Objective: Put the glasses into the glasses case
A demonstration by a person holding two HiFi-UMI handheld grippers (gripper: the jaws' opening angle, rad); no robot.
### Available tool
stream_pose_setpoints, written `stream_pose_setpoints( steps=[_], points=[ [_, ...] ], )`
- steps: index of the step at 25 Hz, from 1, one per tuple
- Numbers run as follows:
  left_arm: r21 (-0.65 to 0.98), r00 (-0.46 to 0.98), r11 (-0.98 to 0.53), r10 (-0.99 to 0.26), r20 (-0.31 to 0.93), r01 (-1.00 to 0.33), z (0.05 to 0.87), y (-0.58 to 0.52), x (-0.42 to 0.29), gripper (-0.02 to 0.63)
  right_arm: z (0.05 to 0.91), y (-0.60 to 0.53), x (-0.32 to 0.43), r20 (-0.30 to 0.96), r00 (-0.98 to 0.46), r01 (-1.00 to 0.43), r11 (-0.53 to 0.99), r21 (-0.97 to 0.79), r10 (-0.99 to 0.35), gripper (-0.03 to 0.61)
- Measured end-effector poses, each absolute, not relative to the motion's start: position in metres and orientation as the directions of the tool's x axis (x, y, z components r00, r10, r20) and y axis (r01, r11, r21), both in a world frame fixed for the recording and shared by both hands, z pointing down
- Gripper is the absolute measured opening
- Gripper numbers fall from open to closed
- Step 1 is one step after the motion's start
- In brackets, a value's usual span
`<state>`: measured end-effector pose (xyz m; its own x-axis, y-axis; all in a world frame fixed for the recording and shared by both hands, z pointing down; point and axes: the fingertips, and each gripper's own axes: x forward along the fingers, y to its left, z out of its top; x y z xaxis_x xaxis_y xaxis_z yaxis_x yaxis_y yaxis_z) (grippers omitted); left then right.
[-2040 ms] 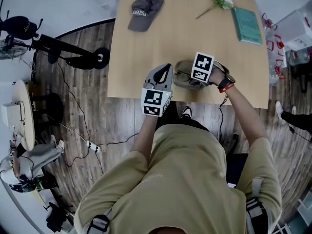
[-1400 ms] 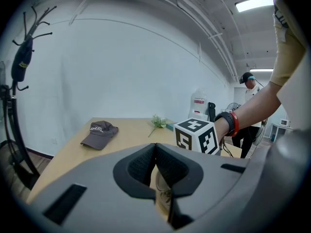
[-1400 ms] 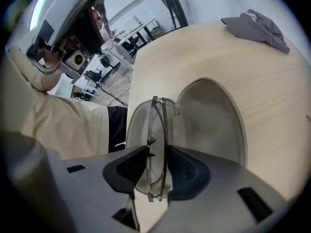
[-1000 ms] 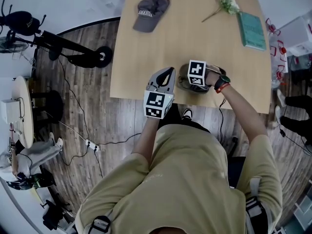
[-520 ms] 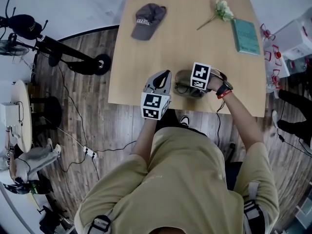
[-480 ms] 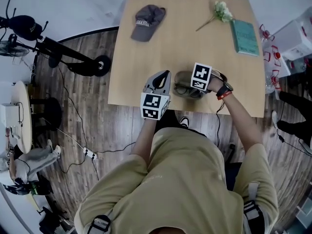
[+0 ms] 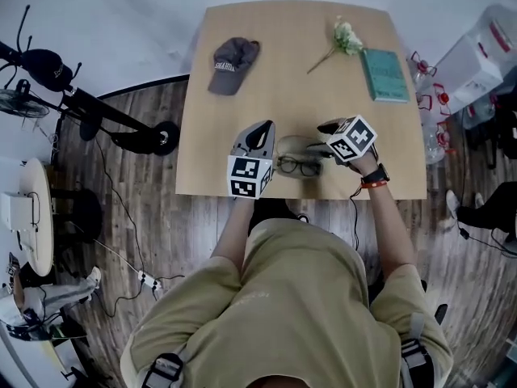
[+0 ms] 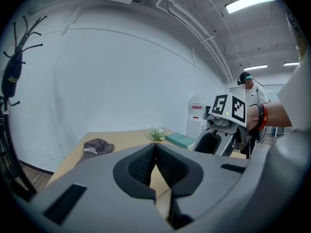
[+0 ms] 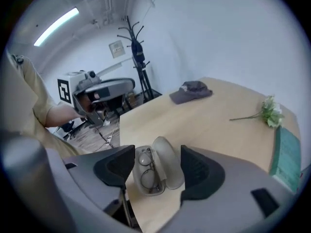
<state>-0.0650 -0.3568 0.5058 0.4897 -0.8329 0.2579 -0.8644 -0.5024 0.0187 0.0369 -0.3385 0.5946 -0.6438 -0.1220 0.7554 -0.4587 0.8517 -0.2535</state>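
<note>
The grey glasses case lies open near the table's front edge, and the dark-rimmed glasses lie in its tray. In the right gripper view the glasses rest beside the raised lid. My right gripper hovers above the case's right end, tilted down. Its jaws stand wide apart and are closing slightly, with nothing between them. My left gripper hangs just left of the case, pointing across the table, jaws shut and empty.
At the far side of the wooden table lie a grey cap, a white flower sprig and a teal book. A scooter stands on the floor at the left, plastic bins at the right.
My right gripper has lifted up and to the right off the case with its jaws spread, and the glasses now show lying in the tray. The left gripper rose slightly.
</note>
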Motion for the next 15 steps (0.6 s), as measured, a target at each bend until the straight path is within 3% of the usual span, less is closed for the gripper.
stream_pose_setpoints(
  steps=[8, 15],
  points=[
    [-0.014, 0.499, -0.514, -0.840, 0.212, -0.858, 0.470, -0.365, -0.041, 0.023, 0.515, -0.367, 0.076, 0.535, -0.681, -0.670, 0.720, -0.181, -0.500, 0.290],
    [-0.039, 0.496, -0.507, -0.854, 0.160, -0.861, 0.435, -0.378, -0.016, 0.023, 0.455, -0.380, 0.105, 0.350, -0.640, -0.763, 0.619, -0.186, -0.684, 0.221]
  ],
)
